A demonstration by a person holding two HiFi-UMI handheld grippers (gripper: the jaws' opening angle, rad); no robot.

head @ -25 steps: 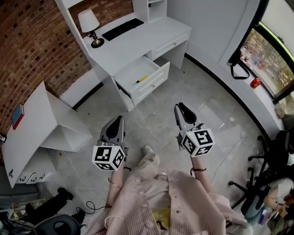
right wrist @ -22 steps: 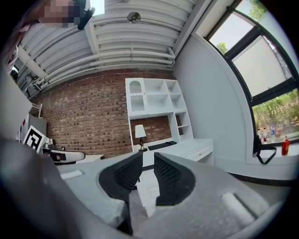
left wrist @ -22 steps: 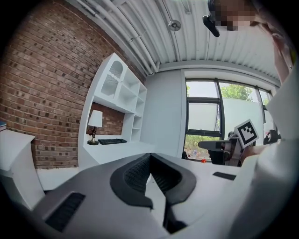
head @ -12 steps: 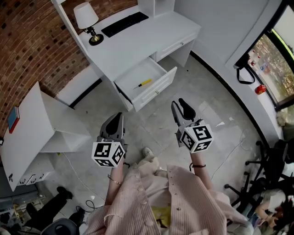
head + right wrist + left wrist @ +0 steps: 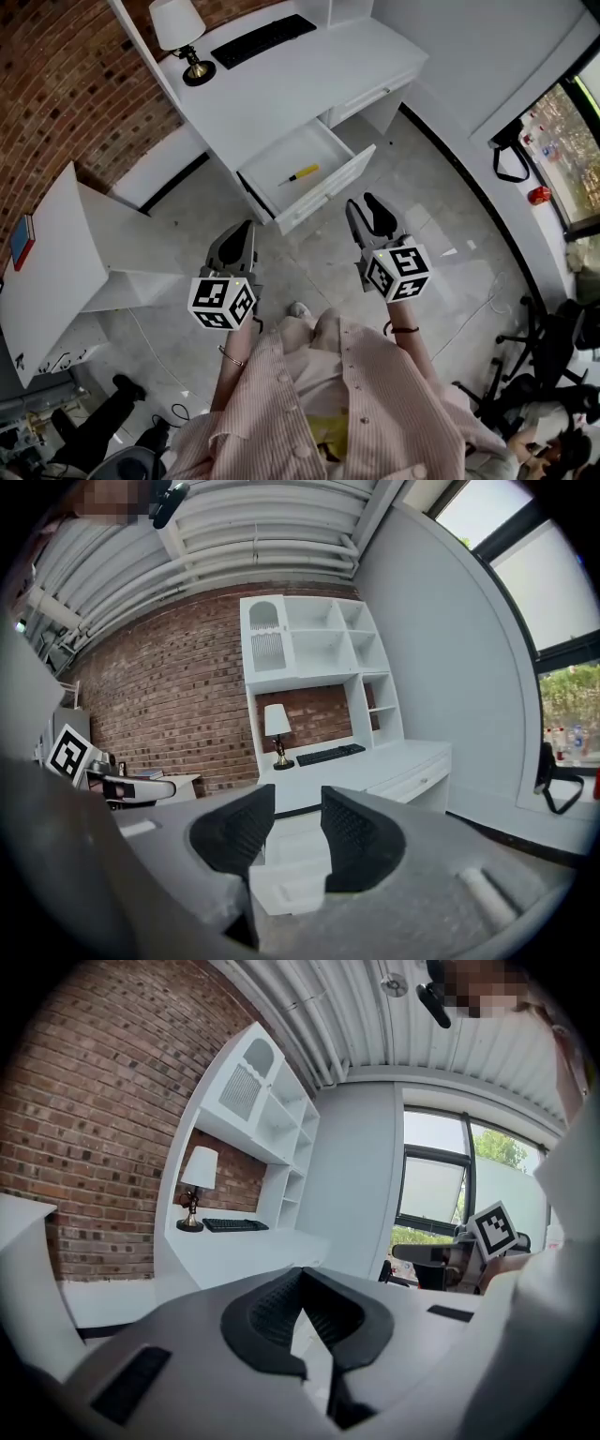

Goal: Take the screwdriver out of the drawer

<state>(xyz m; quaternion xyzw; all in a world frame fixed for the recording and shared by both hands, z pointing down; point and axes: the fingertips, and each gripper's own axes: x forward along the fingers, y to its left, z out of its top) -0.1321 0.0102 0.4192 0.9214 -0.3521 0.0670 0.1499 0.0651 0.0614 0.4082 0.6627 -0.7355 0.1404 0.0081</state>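
A yellow-handled screwdriver (image 5: 302,174) lies inside the pulled-out white drawer (image 5: 330,184) of the white desk (image 5: 309,80). Both grippers hover over the floor, short of the drawer and apart from it. My left gripper (image 5: 246,228) is below and left of the drawer, its jaws meeting at the tip (image 5: 302,1274) with nothing between them. My right gripper (image 5: 366,203) is just below the drawer's right corner. Its jaws (image 5: 298,797) have just been opening and stand apart, empty. Between them the drawer (image 5: 291,888) shows ahead; the screwdriver is hidden in that view.
A lamp (image 5: 178,30) and a black keyboard (image 5: 264,39) sit on the desk. A tipped white cabinet (image 5: 56,253) lies at the left by the brick wall. Office chairs (image 5: 553,347) and a window sill with a red object (image 5: 538,195) are at the right.
Both grippers have come closer to the desk and its open drawer. The right gripper's jaws have spread apart. The left gripper's jaws stay together.
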